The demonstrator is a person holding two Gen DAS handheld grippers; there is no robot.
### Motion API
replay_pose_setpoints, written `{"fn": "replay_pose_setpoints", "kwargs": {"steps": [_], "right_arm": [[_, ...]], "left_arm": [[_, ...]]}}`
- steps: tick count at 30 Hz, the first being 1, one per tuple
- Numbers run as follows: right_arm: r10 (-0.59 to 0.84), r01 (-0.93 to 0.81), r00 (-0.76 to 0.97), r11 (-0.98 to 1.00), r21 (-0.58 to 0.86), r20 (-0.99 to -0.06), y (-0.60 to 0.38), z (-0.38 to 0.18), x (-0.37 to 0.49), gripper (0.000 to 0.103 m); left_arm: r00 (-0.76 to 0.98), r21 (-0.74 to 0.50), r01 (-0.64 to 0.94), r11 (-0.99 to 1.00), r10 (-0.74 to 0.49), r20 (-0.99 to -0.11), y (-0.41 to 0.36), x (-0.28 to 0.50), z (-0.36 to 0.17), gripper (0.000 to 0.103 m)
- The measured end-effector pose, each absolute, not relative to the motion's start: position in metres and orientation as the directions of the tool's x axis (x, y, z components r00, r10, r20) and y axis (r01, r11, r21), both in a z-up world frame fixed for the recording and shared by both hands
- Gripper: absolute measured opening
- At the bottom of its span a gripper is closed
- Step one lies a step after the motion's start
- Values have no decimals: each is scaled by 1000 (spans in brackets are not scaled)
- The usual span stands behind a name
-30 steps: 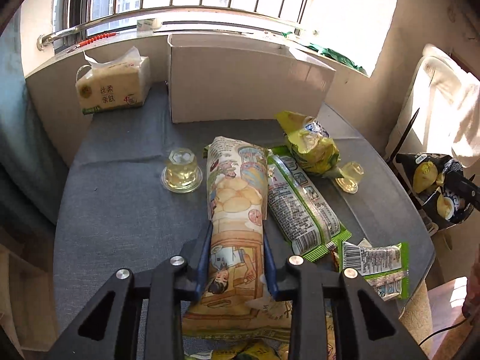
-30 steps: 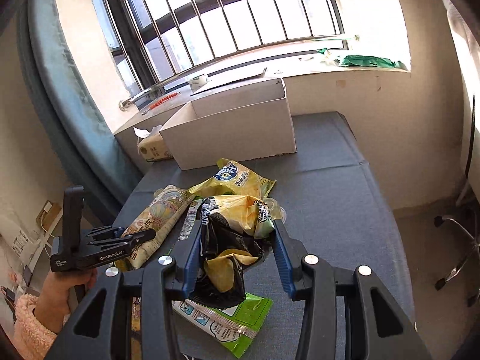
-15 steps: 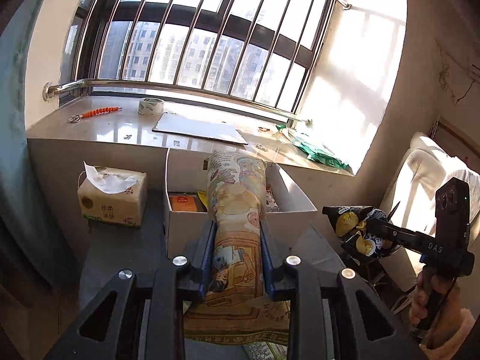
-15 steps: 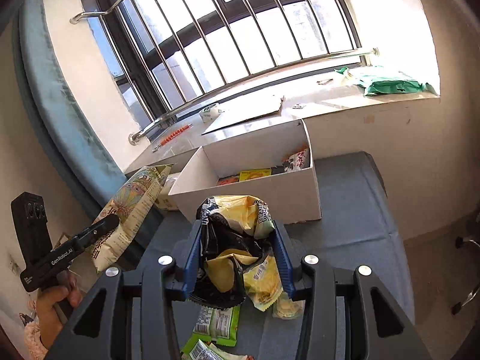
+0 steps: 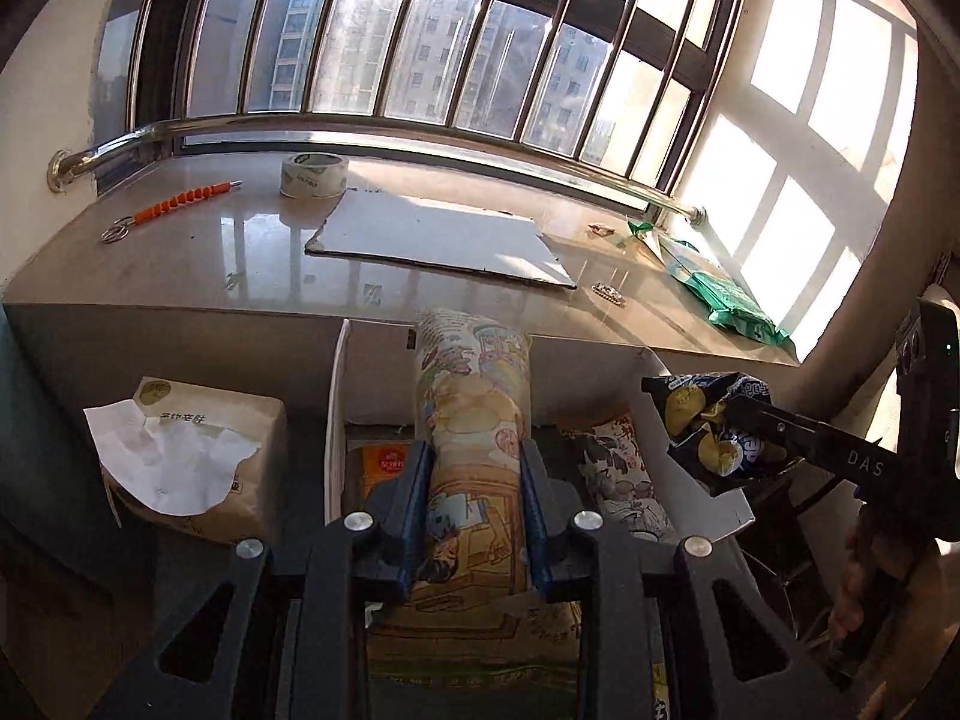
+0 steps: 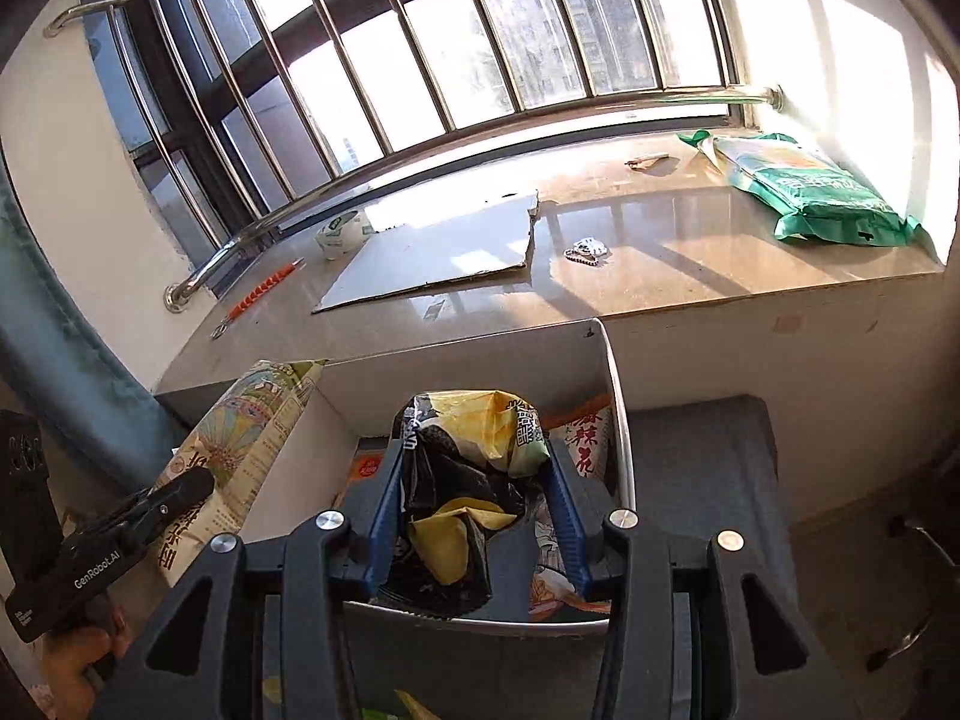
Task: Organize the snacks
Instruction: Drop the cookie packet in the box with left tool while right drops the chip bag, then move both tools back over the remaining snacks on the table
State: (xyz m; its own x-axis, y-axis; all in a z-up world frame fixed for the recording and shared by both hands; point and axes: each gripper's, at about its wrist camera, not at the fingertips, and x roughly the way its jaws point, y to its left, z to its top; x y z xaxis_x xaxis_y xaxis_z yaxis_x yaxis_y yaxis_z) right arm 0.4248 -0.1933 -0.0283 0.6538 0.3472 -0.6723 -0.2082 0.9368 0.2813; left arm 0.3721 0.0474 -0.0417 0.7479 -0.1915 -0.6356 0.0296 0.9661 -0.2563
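My left gripper [image 5: 474,480] is shut on a long cream snack bag [image 5: 474,408] with cartoon print, held above the open white cardboard box [image 5: 336,414]. The bag also shows in the right wrist view [image 6: 240,438] at the box's left wall. My right gripper [image 6: 477,504] is shut on a crumpled black and yellow chip bag [image 6: 462,480], held over the box [image 6: 621,450]. This chip bag shows in the left wrist view [image 5: 708,426] over the box's right wall. Inside the box lie an orange packet [image 5: 384,462] and a white patterned snack bag [image 5: 618,468].
A tissue pack [image 5: 192,456] stands left of the box on the grey table [image 6: 702,456]. The windowsill behind holds a tape roll [image 5: 315,176], a cardboard sheet [image 5: 444,243], an orange tool [image 5: 174,207] and a green bag [image 6: 810,192].
Both grippers have lifted their bags off the table and carried them forward to the white box. The box interior now shows close below them.
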Motion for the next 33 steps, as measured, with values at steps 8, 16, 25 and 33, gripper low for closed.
{"fn": "replay_pose_setpoints", "kwargs": {"steps": [8, 16, 25, 33], "right_arm": [[300, -164, 696, 951, 263, -653, -202, -35, 435, 103], [284, -209, 715, 959, 191, -638, -204, -18, 396, 103], [352, -357, 753, 928, 104, -556, -194, 17, 296, 103], [461, -460, 752, 879, 127, -471, -212, 18, 172, 103]], "left_arm": [[742, -216, -6, 976, -141, -656, 52, 374, -52, 103], [776, -136, 18, 991, -99, -623, 47, 328, -32, 103], [844, -9, 152, 988, -134, -520, 20, 220, 6, 103], [864, -61, 217, 974, -221, -452, 8, 104, 1, 103]]}}
